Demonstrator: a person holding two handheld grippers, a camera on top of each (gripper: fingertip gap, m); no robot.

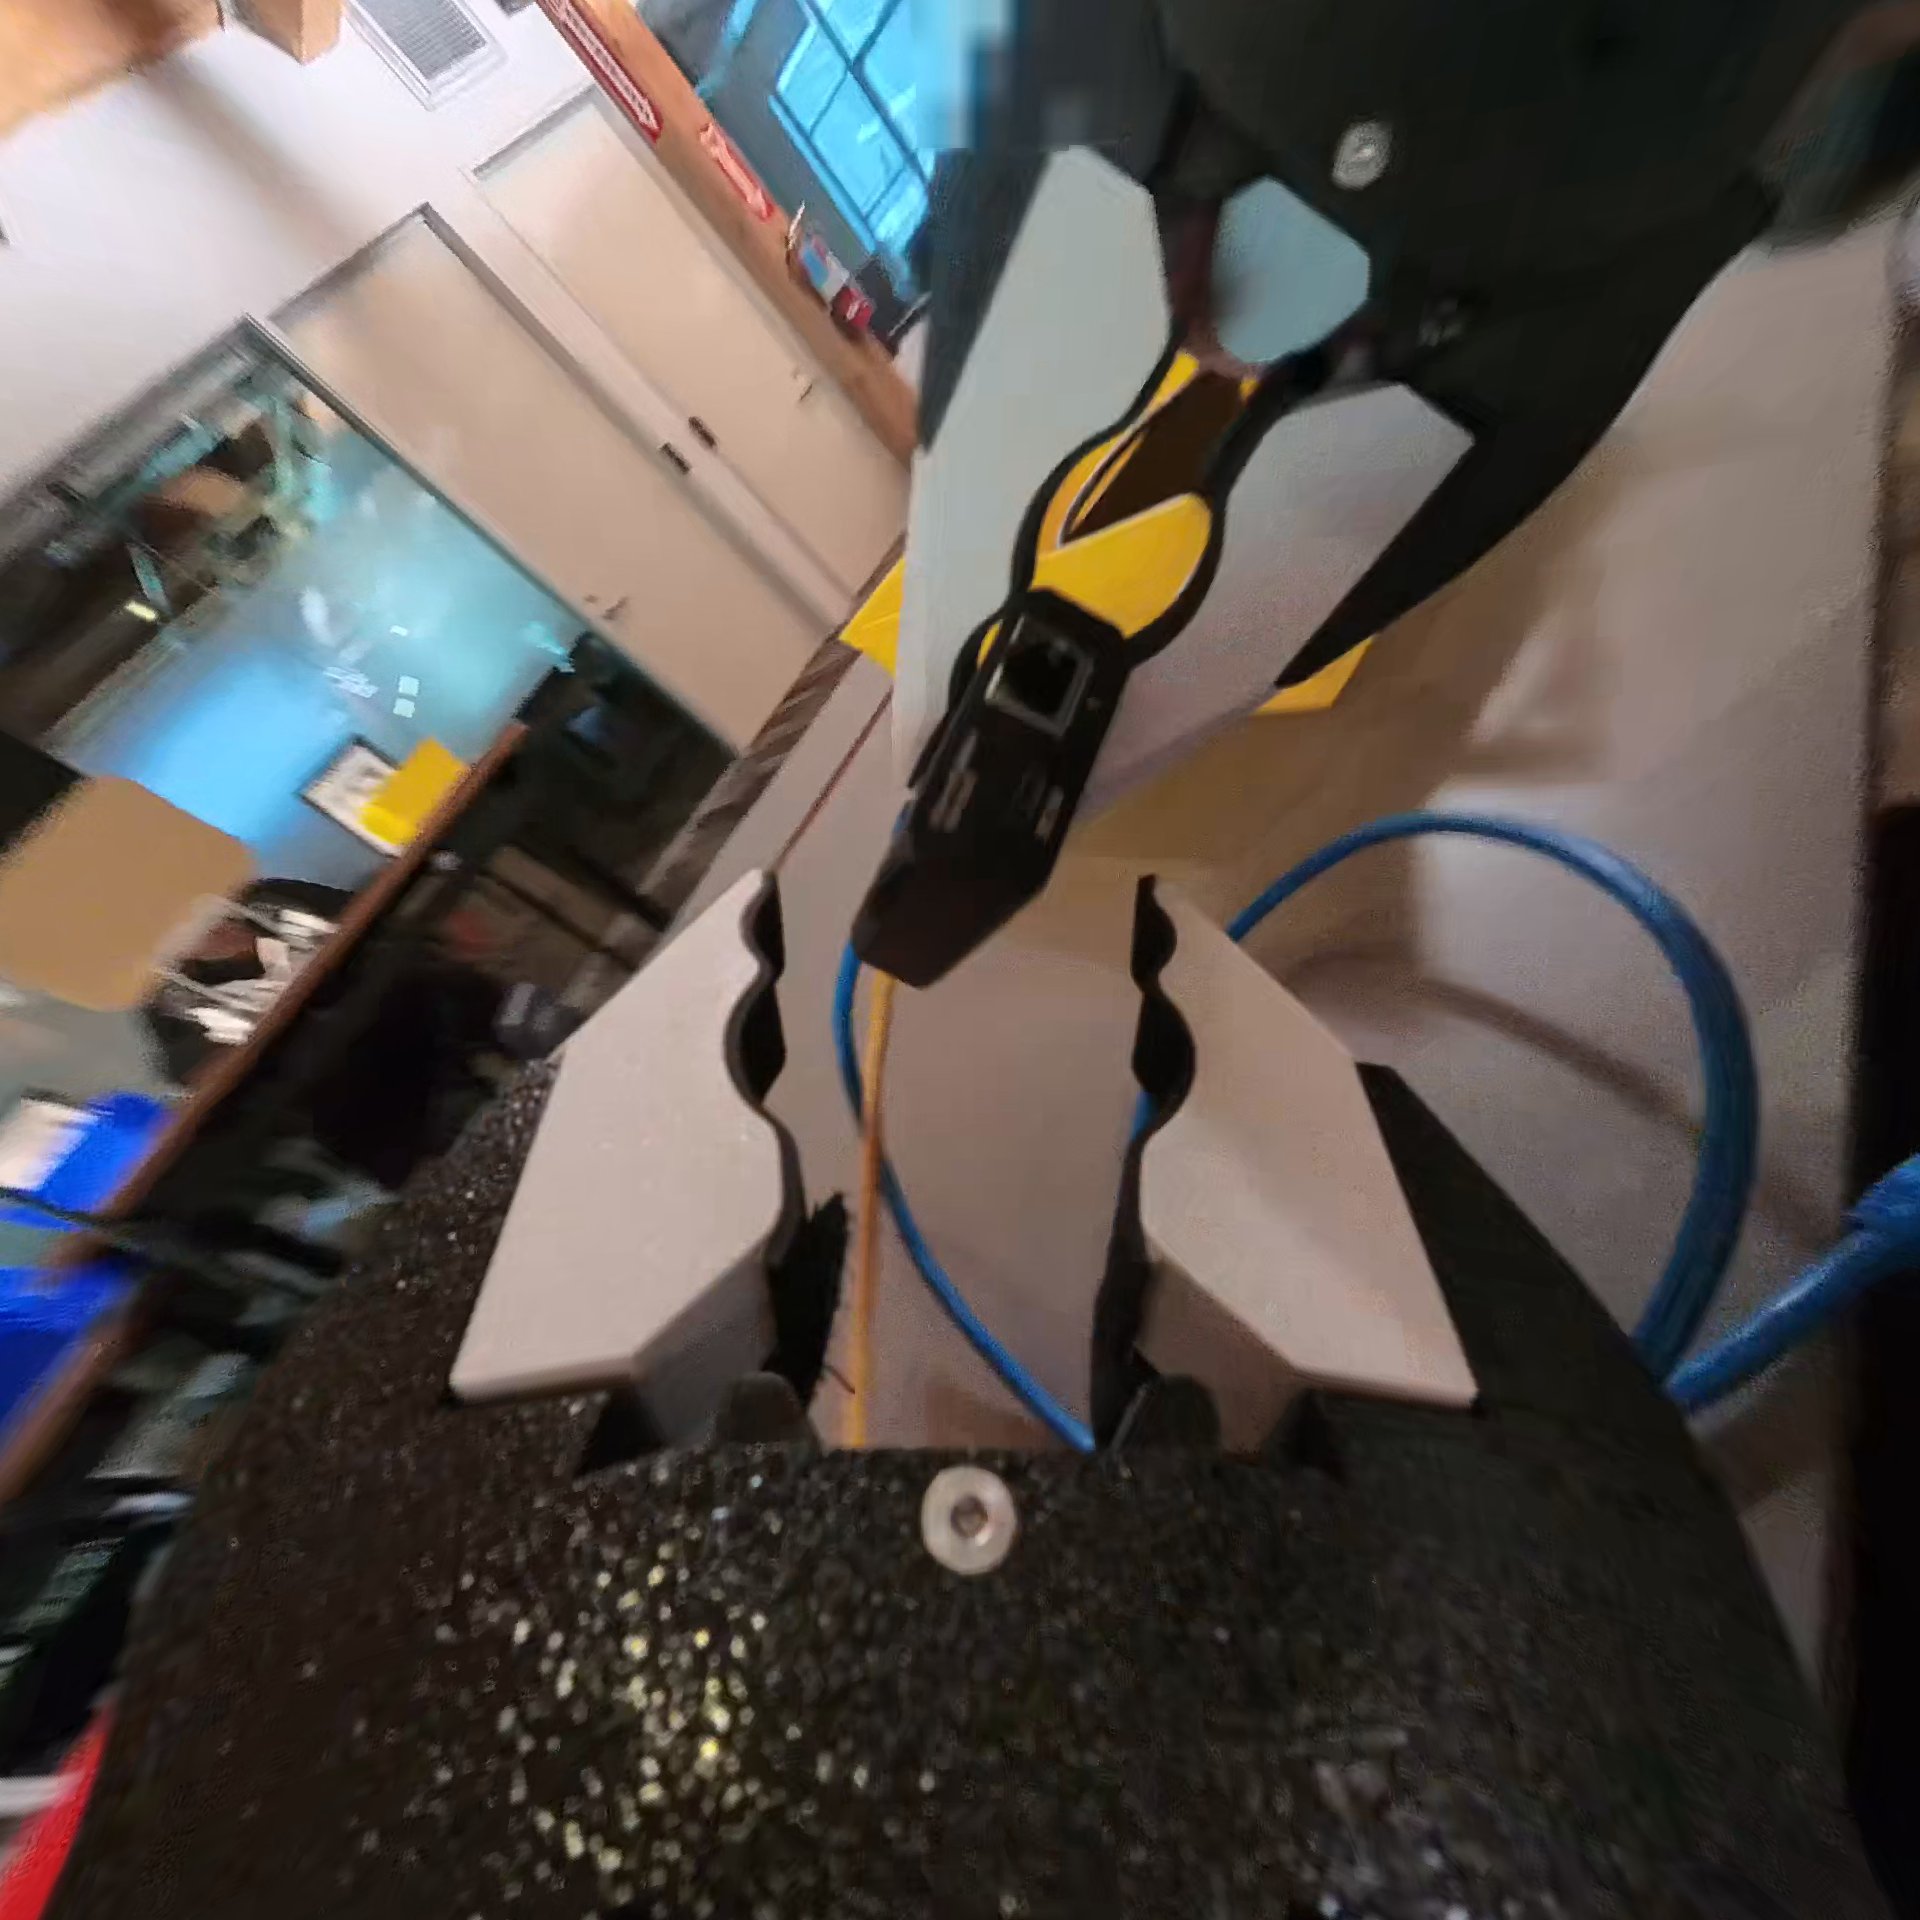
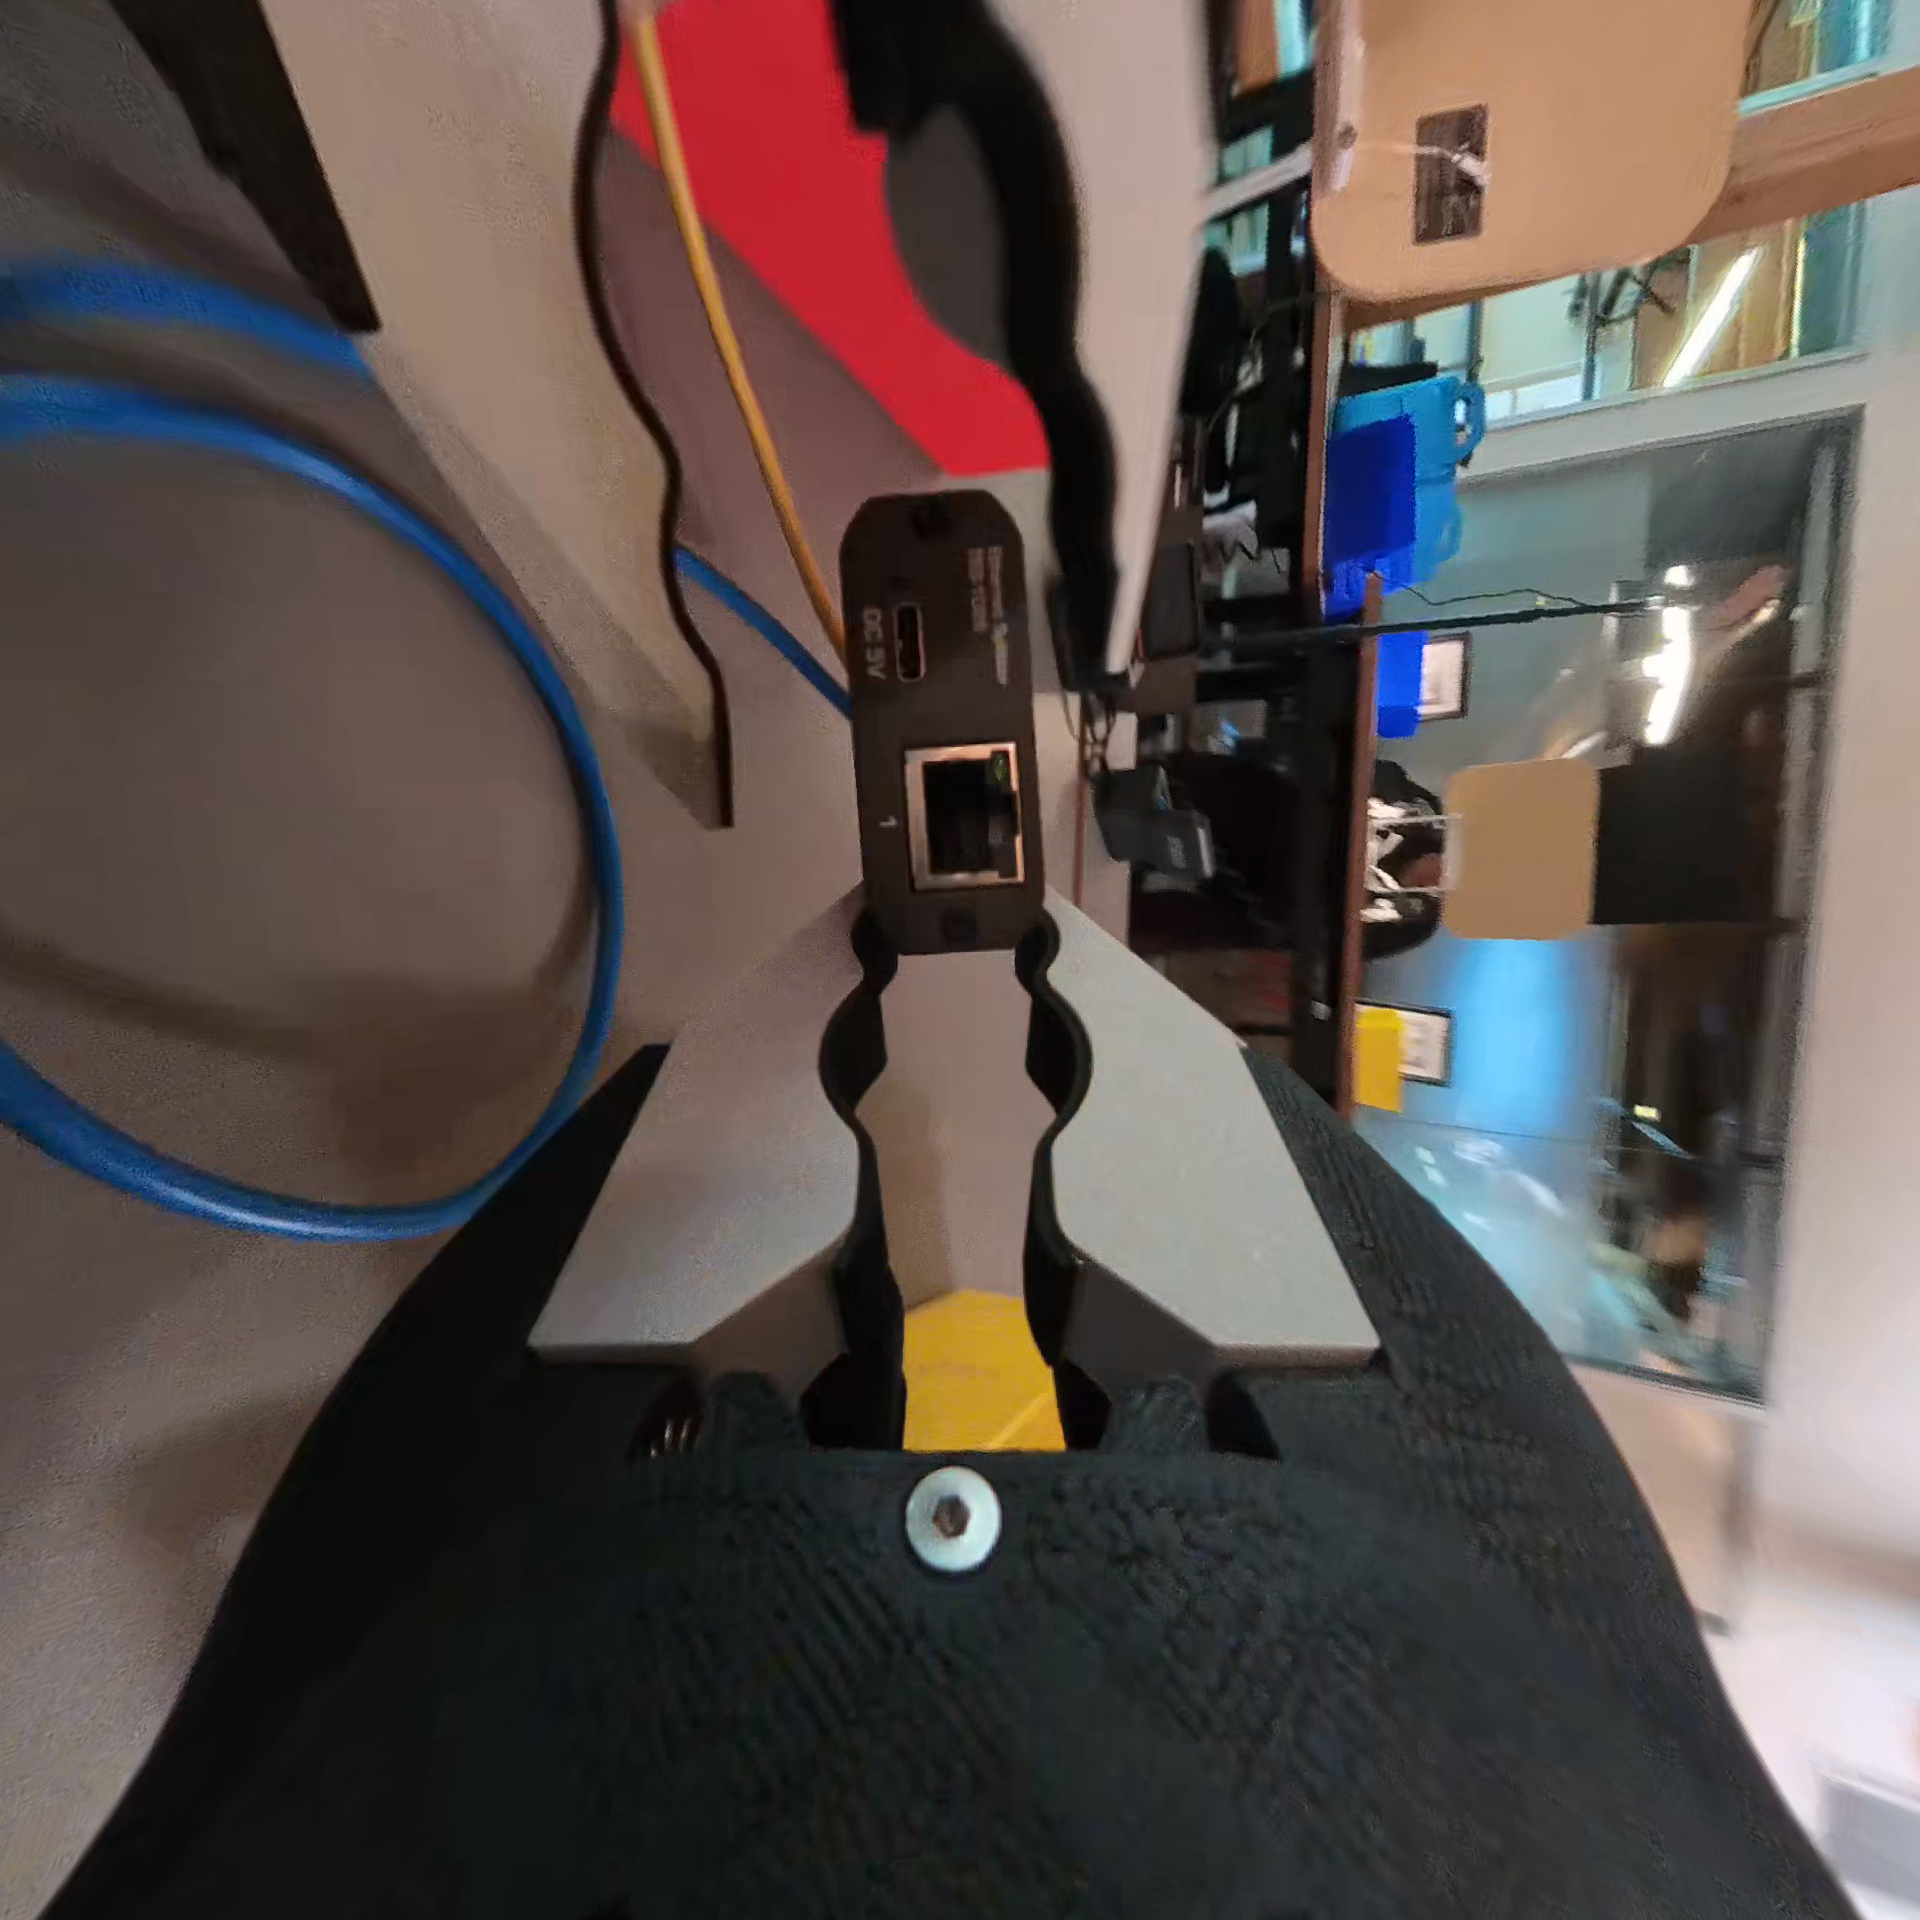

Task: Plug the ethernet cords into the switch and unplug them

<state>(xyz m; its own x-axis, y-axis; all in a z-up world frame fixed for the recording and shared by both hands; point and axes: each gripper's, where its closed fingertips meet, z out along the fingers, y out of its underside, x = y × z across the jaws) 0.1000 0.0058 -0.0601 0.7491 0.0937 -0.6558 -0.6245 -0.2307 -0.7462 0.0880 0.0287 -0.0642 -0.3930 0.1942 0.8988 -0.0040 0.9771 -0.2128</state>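
The switch is a small black box. My right gripper is shut on one end of it and holds it above the pale table. The port that faces the camera is empty. In the left wrist view the switch hangs from the right gripper, its free end between the tips of my open, empty left gripper, not touching. The left gripper's fingers show beyond the switch. A blue ethernet cord lies looped on the table, its plug at the right edge. A thin yellow cord runs under the switch.
The blue cord's loop lies left of the switch in the right wrist view. A yellow patch marks the table. Beyond the table's edge are a glass wall, cupboards and shelves with blue bins.
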